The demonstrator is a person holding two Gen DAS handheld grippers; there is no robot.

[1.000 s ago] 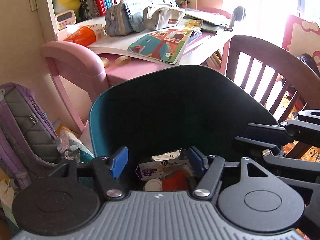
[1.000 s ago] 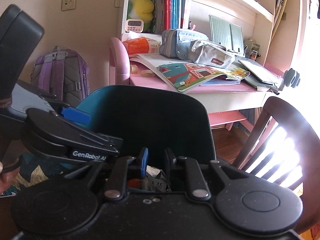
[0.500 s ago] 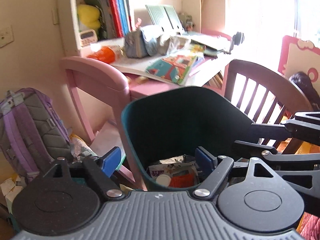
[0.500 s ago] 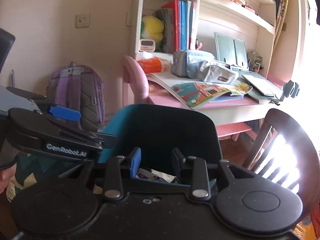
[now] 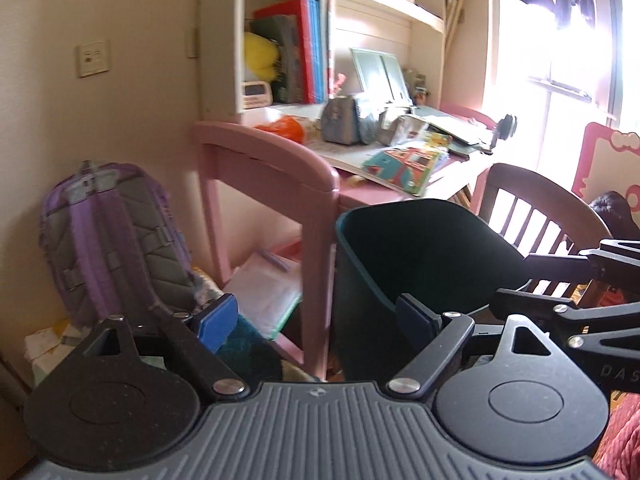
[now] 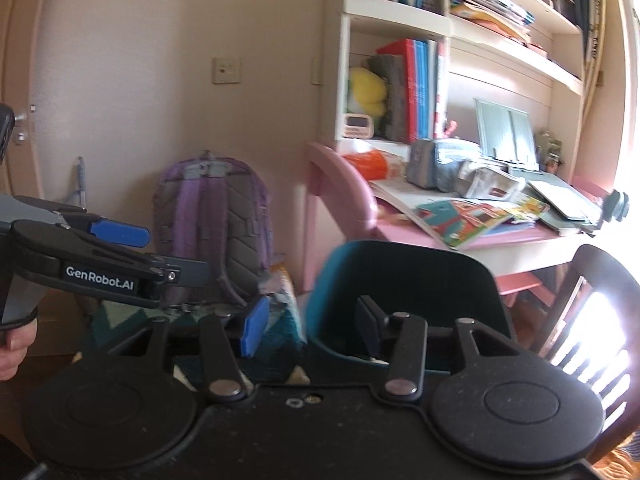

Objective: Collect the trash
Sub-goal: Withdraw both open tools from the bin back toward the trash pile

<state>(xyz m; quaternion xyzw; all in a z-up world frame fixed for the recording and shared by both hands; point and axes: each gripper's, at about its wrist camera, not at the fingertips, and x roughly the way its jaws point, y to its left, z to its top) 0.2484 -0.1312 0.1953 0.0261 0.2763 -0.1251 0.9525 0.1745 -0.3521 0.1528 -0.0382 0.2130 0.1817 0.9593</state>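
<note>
A teal trash bin (image 5: 424,256) stands on the floor beside the pink desk (image 5: 280,168); it also shows in the right wrist view (image 6: 404,280). Its contents are hidden from here. My left gripper (image 5: 316,320) is open and empty, above and in front of the bin. My right gripper (image 6: 312,326) is open and empty, with its right finger over the bin's rim. An orange wrapper (image 5: 284,128) lies on the desk; it also shows in the right wrist view (image 6: 366,162).
A purple backpack (image 5: 112,236) leans on the wall at left. A brown wooden chair (image 5: 532,208) stands right of the bin. Books, pencil cases (image 6: 444,164) and a colourful booklet (image 6: 460,216) cover the desk. Papers lie under the desk.
Both grippers have pulled up and back from the bin; the trash inside has dropped out of sight. The right gripper's jaws have spread wider apart.
</note>
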